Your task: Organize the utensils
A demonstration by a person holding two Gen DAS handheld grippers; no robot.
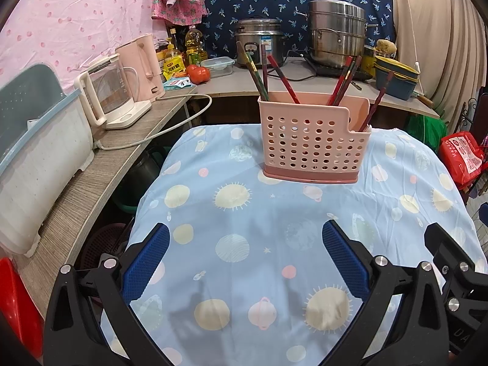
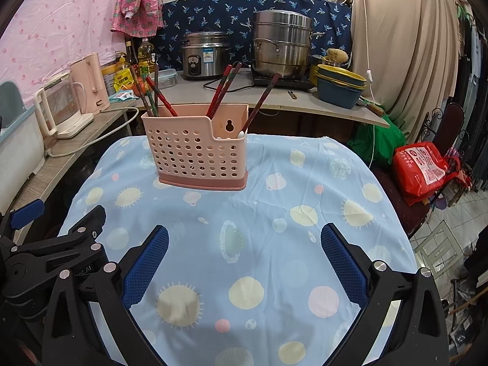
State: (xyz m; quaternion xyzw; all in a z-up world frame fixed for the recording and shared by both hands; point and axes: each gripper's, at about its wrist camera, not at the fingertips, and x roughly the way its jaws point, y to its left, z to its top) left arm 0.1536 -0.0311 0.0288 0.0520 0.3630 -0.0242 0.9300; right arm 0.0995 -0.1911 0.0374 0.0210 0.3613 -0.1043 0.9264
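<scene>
A pink perforated utensil holder stands upright at the far side of the table, on a light blue cloth with planet prints. Several dark red chopsticks lean in its taller section, and one leans in the lower right section. The holder also shows in the right wrist view, with its chopsticks. My left gripper is open and empty, over the cloth in front of the holder. My right gripper is open and empty, beside the left one.
A wooden shelf on the left carries a glass kettle, a pink kettle and a white bin. A back counter holds a rice cooker, a steel pot and stacked bowls. A red bag lies on a chair at right.
</scene>
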